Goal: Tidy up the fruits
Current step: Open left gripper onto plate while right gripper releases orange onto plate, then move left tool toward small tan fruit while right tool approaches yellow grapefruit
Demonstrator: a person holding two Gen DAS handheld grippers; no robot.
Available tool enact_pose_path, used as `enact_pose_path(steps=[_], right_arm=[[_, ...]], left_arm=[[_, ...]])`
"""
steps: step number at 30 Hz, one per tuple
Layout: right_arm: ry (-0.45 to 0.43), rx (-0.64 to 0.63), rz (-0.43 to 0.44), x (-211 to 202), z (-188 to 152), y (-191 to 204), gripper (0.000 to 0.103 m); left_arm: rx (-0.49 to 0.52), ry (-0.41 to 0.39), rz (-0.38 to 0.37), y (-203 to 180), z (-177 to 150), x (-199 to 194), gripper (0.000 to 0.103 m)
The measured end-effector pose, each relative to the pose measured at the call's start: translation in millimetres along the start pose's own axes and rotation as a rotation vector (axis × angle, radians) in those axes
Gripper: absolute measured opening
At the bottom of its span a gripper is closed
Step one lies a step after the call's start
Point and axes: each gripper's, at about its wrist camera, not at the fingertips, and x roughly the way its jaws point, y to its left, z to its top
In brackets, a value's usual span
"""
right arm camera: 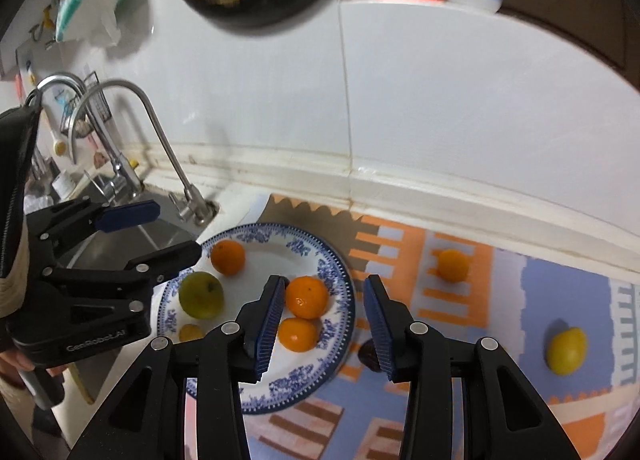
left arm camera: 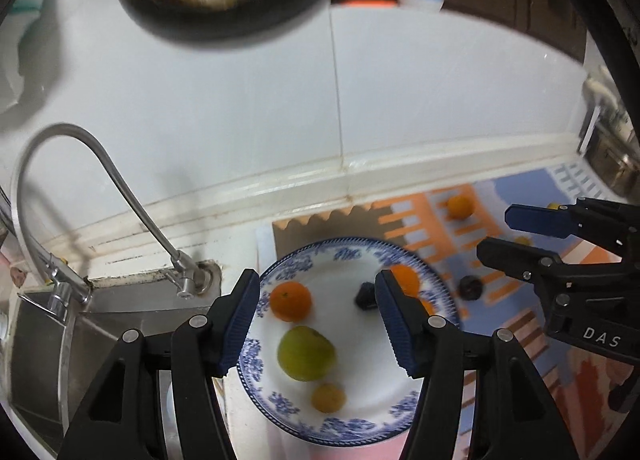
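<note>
A patterned mat (right arm camera: 500, 300) is covering the counter (left arm camera: 240, 244) under both hovering grippers: left gripper (left arm camera: 318, 320) and right gripper (right arm camera: 324, 320) are gaping, empty.

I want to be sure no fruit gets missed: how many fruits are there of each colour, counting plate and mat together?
Orange fruits: 4
Green fruit: 1
Yellow fruits: 2
Dark fruits: 2
Total: 9
</note>
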Motion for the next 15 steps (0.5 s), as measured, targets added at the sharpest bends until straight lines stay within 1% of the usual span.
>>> enact_pose_path(steps=[1,6,7,9,11,13,15], right_arm=[[-0.01,0.003,-0.008,-5,-1,-1,0.047],[-0.087,-0.011,-0.083,-40,-5,-4,0.049],[-0.099,-0.01,-0.094,-45,-6,-5,0.053],[-0.134,-0.008,-0.111,-62,-11,-9,0.057],[-0.163,-0.008,-0.128,-74,-17,-12,0.058],[-0.182,-0.001,-0.137,-85,-22,-15,0.063],[-0.198,0.006,-0.149,-96,-29,-20,0.063]], left_arm=[[-0.006,-0.013,0.0,-2,0,-5,0.06],[-0.014,-0.07,-0.002,-17,-1,-31,0.065],[-0.016,-0.077,-0.003,-19,-2,-32,0.065],[-0.014,-0.102,-0.01,-29,-5,-42,0.069],[-0.016,-0.117,-0.021,-35,-9,-49,0.072],[-0.017,-0.13,-0.034,-46,-14,-56,0.075],[-0.023,-0.14,-0.048,-55,-19,-60,0.077]])
